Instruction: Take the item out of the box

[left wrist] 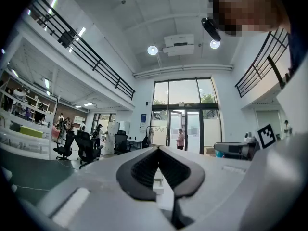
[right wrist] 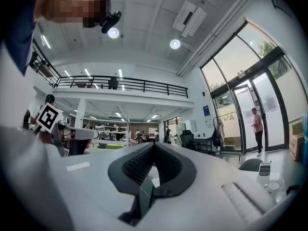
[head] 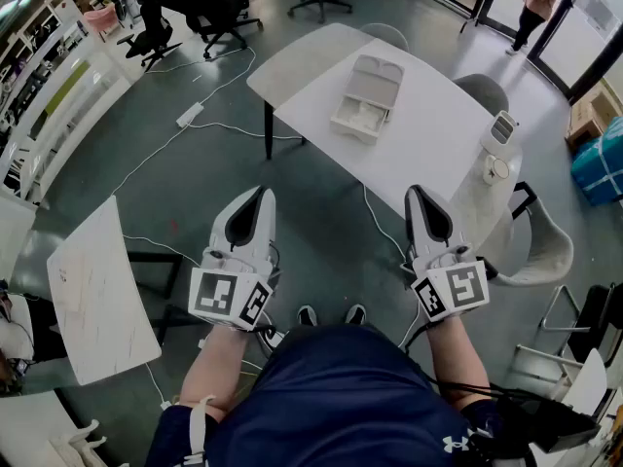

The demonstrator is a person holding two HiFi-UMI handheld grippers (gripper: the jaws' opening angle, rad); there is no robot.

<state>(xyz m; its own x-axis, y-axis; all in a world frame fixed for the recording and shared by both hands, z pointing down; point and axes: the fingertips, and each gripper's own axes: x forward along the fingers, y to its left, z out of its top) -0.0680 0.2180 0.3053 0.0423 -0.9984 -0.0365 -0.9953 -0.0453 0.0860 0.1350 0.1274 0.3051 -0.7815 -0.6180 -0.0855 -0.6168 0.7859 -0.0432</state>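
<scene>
An open white box [head: 368, 95] lies on the white table [head: 428, 154] ahead of me, lid folded back; what it holds is too small to tell. My left gripper [head: 265, 193] is held over the floor, well short of the table, with its jaws shut and nothing between them. My right gripper [head: 417, 191] hangs by the table's near edge, also shut and empty. In the left gripper view the dark pads of the left gripper [left wrist: 158, 149] meet at their tips. The right gripper view shows the right gripper [right wrist: 154, 145] closed the same way.
A white device [head: 501, 129] and a small round object [head: 496, 168] sit at the table's right end. Grey chairs [head: 540, 246] stand around it. A second white table [head: 97, 290] is at my left. Cables and a power strip [head: 189, 115] lie on the floor.
</scene>
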